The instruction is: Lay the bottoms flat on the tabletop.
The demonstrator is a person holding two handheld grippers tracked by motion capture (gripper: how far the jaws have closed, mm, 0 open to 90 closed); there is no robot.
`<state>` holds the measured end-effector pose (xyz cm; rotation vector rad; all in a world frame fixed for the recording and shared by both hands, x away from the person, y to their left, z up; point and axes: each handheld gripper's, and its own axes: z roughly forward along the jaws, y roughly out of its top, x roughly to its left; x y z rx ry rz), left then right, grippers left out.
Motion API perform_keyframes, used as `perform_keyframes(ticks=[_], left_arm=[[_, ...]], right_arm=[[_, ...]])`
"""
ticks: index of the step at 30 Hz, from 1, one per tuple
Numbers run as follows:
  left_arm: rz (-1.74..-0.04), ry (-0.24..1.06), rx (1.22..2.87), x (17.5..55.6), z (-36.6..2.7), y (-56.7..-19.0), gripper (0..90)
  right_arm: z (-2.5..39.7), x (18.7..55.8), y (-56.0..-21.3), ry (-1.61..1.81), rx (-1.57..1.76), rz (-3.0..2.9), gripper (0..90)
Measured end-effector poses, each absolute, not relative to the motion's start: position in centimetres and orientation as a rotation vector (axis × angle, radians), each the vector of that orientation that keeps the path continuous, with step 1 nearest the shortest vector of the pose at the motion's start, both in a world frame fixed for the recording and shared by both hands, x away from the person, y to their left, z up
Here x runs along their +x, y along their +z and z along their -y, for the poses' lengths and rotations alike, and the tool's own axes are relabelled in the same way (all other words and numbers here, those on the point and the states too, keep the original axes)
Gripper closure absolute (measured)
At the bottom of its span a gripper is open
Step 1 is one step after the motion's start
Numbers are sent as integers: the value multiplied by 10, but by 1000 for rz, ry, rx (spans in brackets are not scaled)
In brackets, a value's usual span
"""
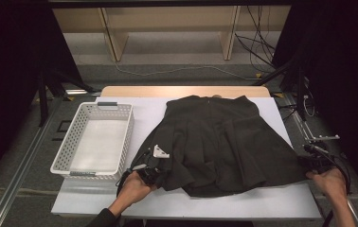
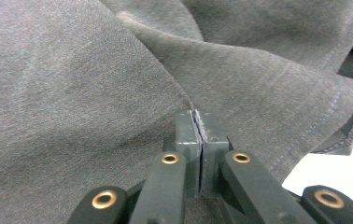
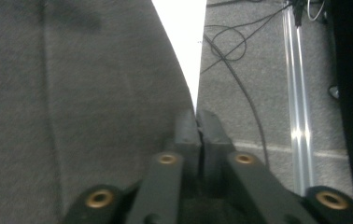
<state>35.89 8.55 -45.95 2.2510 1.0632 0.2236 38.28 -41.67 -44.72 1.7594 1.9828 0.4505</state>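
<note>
high view: nearest the camera, the person's left hand (image 1: 132, 189) and right hand (image 1: 331, 182) come in from the bottom edge, each holding a gripper. left gripper (image 1: 149, 171) sits at the near left hem of the dark skirt (image 1: 219, 142), right gripper (image 1: 315, 163) at the far right hem corner. skirt lies spread on the white tabletop (image 1: 243, 203), waist toward the far edge, hem toward the person. gripping both hem ends looks like a way to pull the cloth taut and flat, likely before a fold. white basket (image 1: 68, 156) sits left of the skirt, just beside it, nothing visible inside, probably where the skirt ends up.

left gripper view: fingers (image 2: 187, 135) pressed together, pinching a ridge of the grey fabric, which bunches into a crease running up from them. stitched hem edge curls at right over bare tabletop.

right gripper view: fingers (image 3: 186, 130) closed tight on the very edge of the skirt, cloth filling the left side, a strip of white tabletop beyond it, floor with cables (image 3: 240, 84) and a metal rail (image 3: 298, 93) at right. the grip hangs off the tabletop edge so the hem stretches outward.
</note>
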Motion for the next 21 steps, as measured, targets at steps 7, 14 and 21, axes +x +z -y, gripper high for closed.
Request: perform_keyframes(ticks=[7,14,21], left_arm=[[-1058,233,2240,359,-86,-457,879],[-1053,257,2170,360,-91,-438,879],[-1037,307,2089,385,-83,-407,882]], right_arm=[[367,372,-413,824,1663,-2086,416],[285,362,-398,1051,1459,-2318,428],[248,365,-426,782,1374,-2476,709]])
